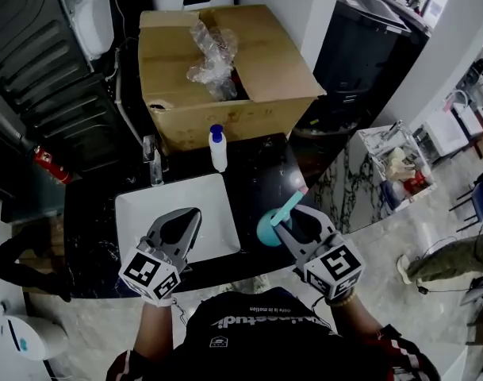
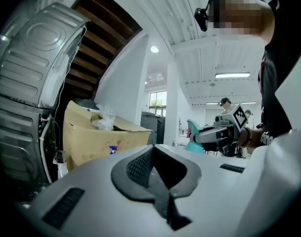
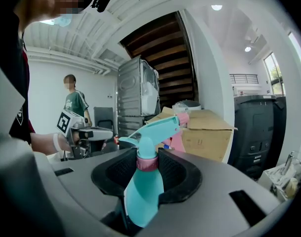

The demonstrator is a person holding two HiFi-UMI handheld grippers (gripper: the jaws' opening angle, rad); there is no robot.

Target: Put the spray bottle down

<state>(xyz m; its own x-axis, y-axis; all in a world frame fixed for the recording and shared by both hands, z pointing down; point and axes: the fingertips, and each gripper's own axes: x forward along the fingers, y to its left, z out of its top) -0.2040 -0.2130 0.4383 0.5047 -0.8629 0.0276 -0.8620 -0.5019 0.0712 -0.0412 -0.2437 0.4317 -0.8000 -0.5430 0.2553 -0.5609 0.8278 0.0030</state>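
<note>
Gripping teal plastic spray bottle (image 3: 143, 191) neck: right gripper (image 3: 147, 158) ribbed jaws | left gripper (image 2: 152, 151) jaws closed together

The teal plastic spray bottle (image 3: 143, 186) has a pink collar and nozzle tip. On the glossy black tabletop (image 1: 265, 173): a white square basin (image 1: 134, 213) left, a small white bottle (image 1: 218, 153) with blue cap far, and a brown cardboard box (image 1: 265, 54).

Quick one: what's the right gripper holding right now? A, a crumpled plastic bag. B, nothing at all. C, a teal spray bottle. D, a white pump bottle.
C: the right gripper view shows the right gripper closed on the teal spray bottle, whose pink-collared neck sits between the fingers.
</note>
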